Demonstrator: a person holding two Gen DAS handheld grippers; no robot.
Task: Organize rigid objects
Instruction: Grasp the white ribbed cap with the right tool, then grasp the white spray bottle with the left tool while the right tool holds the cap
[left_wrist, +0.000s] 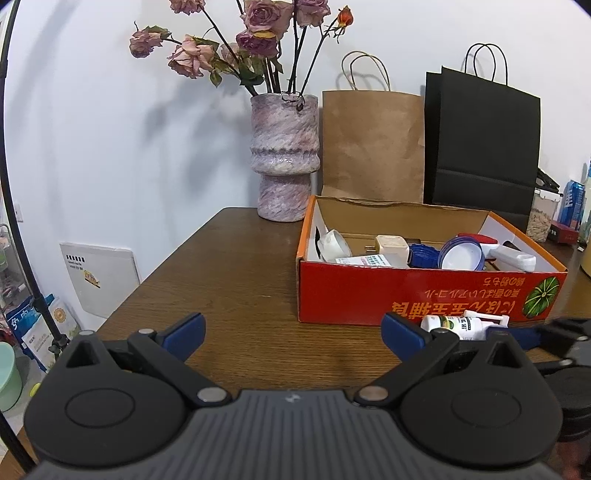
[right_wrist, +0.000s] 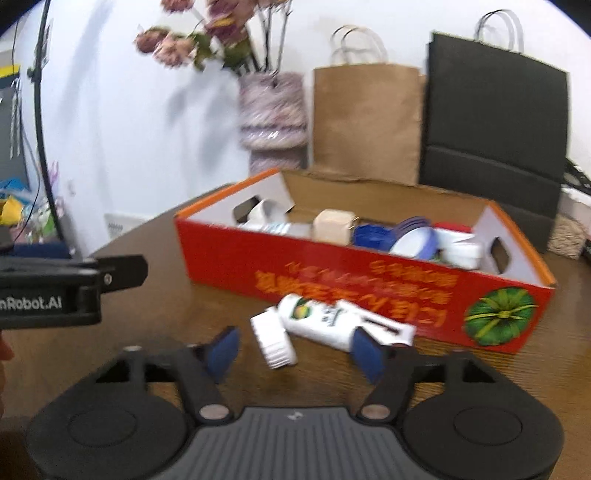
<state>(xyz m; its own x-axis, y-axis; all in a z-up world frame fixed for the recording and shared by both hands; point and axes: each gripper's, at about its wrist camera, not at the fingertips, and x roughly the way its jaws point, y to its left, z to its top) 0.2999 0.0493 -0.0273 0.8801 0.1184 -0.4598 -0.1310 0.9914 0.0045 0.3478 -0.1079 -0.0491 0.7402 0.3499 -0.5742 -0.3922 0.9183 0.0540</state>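
Note:
A white bottle with a green label (right_wrist: 325, 321) lies on its side on the wooden table (right_wrist: 184, 314), just in front of the red cardboard box (right_wrist: 369, 280). A ribbed white cap (right_wrist: 275, 341) sits tilted at the bottle's left end. My right gripper (right_wrist: 295, 350) is open; the cap lies between its blue pads (right_wrist: 223, 350) with a gap on each side. The picture is blurred. My left gripper (left_wrist: 295, 334) is open wide over bare table, left of the bottle (left_wrist: 458, 326). The box (left_wrist: 406, 295) holds several lids, a plug and white containers.
A purple vase (left_wrist: 284, 155) with dried roses stands behind the box's left end. A brown paper bag (left_wrist: 373, 144) and a black bag (left_wrist: 484, 144) lean on the wall. The table's left edge (left_wrist: 147, 273) drops off to floor clutter. Jars and cartons (left_wrist: 569, 210) stand far right.

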